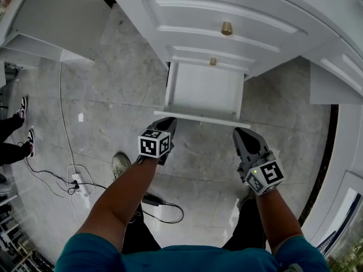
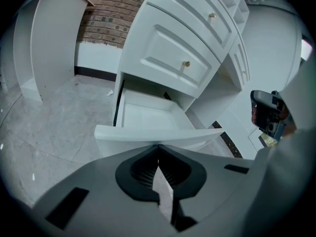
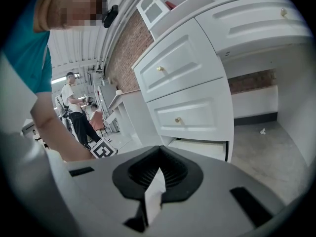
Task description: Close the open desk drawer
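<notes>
Both claws are pressed together and hold nothing. Your left gripper (image 1: 165,122) is at the front panel of the drawer (image 1: 207,89), and your right gripper (image 1: 243,134) is near its other end. The drawer, lowest of 3, stands pulled out. Push with both tips evenly, so the smooth, white-painted box slides straight and doesn't skew.

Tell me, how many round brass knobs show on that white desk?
3: the upper drawer's knob, the middle drawer's knob, and the wide desktop drawer's knob. The open bottom drawer's may be hidden.
</notes>
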Demonstrator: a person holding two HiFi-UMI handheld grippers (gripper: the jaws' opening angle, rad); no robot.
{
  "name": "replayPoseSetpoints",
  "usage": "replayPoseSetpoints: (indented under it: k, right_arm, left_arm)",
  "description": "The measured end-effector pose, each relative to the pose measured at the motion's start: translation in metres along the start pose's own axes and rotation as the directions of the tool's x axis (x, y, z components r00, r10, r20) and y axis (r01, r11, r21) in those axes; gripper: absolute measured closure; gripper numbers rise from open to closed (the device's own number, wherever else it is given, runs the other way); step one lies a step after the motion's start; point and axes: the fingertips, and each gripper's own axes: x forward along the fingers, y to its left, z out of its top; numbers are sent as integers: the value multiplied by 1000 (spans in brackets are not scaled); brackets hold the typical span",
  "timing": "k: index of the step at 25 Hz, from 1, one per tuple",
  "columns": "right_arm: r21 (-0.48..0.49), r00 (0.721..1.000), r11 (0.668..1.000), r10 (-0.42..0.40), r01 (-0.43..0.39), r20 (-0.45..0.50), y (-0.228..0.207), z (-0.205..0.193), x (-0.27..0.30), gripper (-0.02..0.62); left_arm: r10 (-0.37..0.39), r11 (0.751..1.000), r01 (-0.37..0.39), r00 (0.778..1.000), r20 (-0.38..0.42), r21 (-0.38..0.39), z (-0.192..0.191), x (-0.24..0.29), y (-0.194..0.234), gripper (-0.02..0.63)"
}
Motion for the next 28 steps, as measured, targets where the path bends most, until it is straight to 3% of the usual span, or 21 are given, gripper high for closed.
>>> replayPoseSetpoints:
  k: [11, 28]
  right_arm:
    - [-24, 999, 998, -51, 51, 7, -29, 1, -1, 575]
    - [-47, 998, 997, -59, 59, 15, -45, 5, 2, 575]
  left_arm:
    - [8, 1000, -8, 1000, 14, 26, 15, 22, -1, 591]
    - [24, 997, -26, 999, 31, 69, 48, 49, 3, 591]
